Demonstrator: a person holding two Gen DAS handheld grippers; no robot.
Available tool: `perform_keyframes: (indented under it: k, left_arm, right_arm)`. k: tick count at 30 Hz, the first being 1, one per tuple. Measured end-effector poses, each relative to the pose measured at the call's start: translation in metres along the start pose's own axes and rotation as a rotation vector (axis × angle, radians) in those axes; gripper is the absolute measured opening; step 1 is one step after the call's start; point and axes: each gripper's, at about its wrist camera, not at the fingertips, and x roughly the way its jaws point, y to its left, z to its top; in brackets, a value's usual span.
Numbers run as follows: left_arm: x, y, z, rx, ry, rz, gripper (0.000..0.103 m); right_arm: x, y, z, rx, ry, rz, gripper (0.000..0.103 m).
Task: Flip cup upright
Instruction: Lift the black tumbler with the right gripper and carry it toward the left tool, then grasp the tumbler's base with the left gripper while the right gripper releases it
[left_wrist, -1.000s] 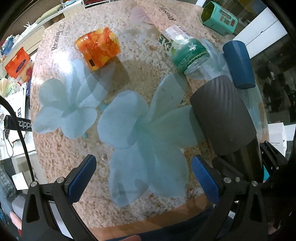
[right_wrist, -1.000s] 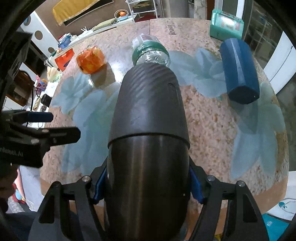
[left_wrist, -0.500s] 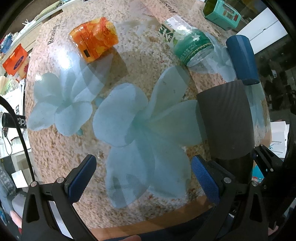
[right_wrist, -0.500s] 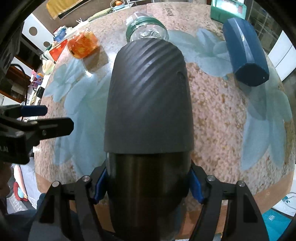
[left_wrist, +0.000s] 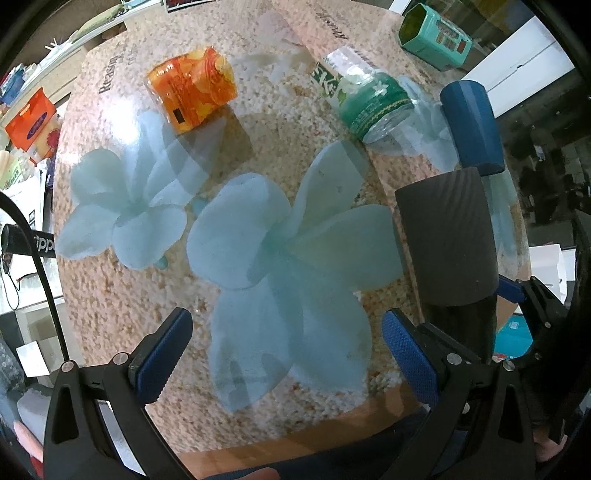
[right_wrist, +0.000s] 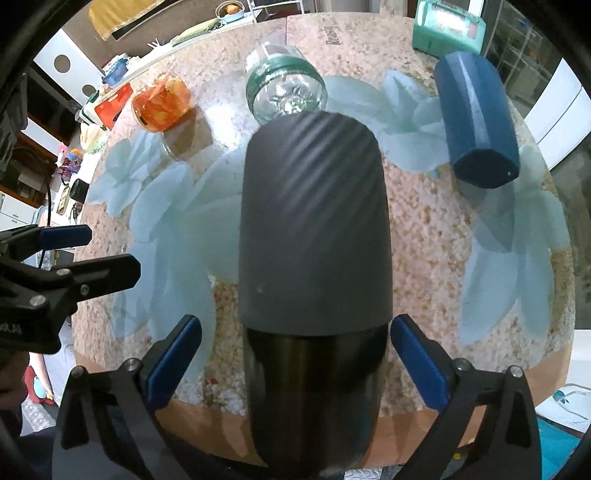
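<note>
Cup (right_wrist: 314, 236) is a dark tumbler with a ribbed grey sleeve, and it sits right between the spread blue pads of the right gripper (right_wrist: 295, 354). The pads are apart and do not touch it, so that gripper has let go. Its long side points straight away from the right gripper, across the flower-print table (right_wrist: 424, 229). The left gripper (left_wrist: 284, 350) is wide apart too and holds nothing; the cup (left_wrist: 447, 236) is off to its right. Only the right view shows the gaps beside the cup. I cannot tell which end is up.
</note>
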Motion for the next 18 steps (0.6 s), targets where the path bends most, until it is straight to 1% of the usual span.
perform_keyframes:
  k: [3,5,8,10,14,18]
  left_arm:
    - [-0.006,-0.001,0.000,0.003,0.005,-0.002,0.103]
    - [-0.013,-0.004,0.000,0.003,0.008,-0.021,0.103]
    - [-0.024,-0.013,0.002,0.020,-0.005,-0.034,0.103]
    - [-0.030,-0.021,0.004,0.038,-0.013,-0.019,0.103]
    - [-0.042,-0.041,0.008,0.063,-0.033,-0.007,0.103]
    - [-0.046,-0.062,0.015,0.049,-0.034,-0.016,0.103]
  right_arm:
    - [-0.011,-0.006,-0.004,0.003,0.001,-0.011,0.103]
    - [-0.020,-0.008,-0.004,0.005,-0.008,-0.013,0.103]
    - [-0.044,-0.015,-0.007,0.003,-0.039,-0.029,0.103]
    - [-0.066,-0.021,-0.005,0.000,-0.076,-0.050,0.103]
    - [-0.104,-0.033,0.005,-0.009,-0.135,-0.052,0.103]
    - [-0.124,-0.041,0.020,-0.018,-0.150,-0.046,0.103]
